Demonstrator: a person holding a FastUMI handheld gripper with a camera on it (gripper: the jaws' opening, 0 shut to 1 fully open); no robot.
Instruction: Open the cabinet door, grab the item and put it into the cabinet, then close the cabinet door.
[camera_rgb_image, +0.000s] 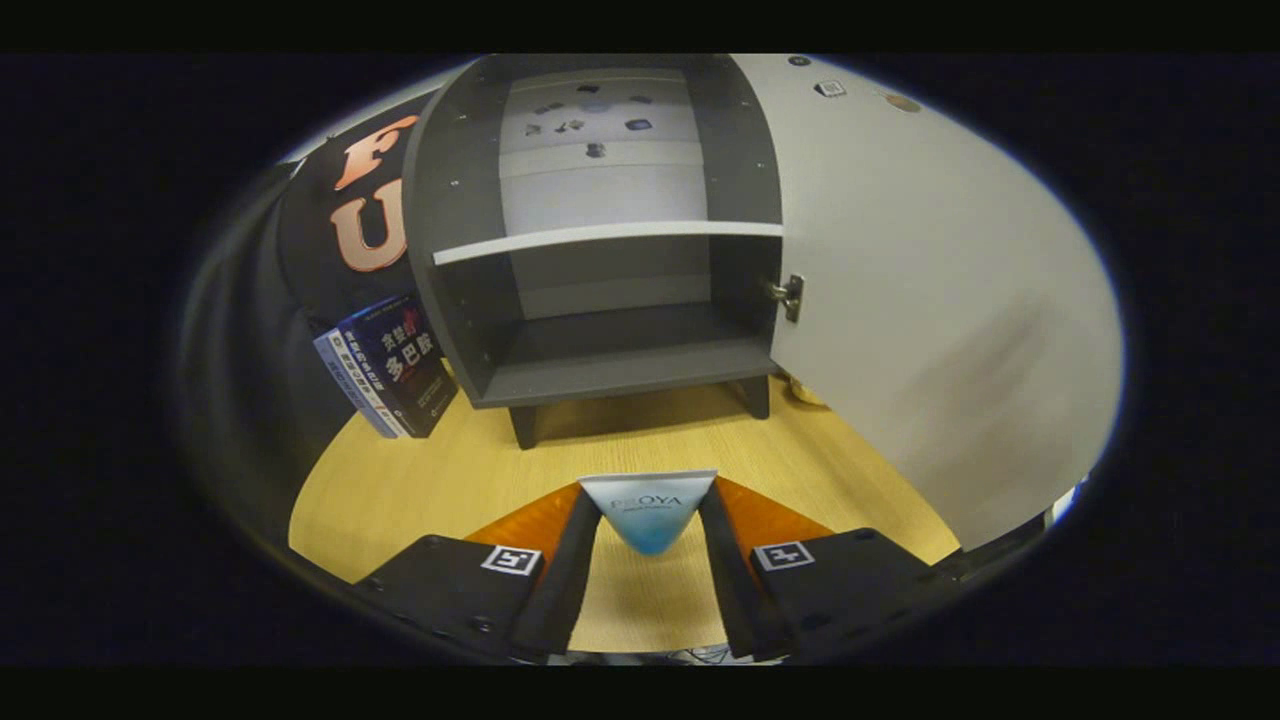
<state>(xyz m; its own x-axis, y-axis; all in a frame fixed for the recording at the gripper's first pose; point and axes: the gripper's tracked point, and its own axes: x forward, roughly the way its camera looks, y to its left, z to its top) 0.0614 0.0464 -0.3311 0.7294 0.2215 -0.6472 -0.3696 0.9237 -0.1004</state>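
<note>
Fingers of the hand-held gripper (648, 520) clamp a small white-and-blue box (648, 508) from both sides, holding it above a wooden tabletop (420, 490), as seen from the gripper view. Both fingers press against the box's slanted sides, its white top edge facing forward. Beyond the fingertips stands a dark grey cabinet (455, 200) on short legs, its pale door (930, 300) swung wide open to the right, a metal hinge (789, 296) visible at the door's inner edge. Inside, a light shelf (600, 238) divides the cabinet into an upper and a lower compartment; the lower one sits directly ahead of the held box, well apart from it. Two books (385, 365) lean against the cabinet's left outer wall, resting on the table.
</note>
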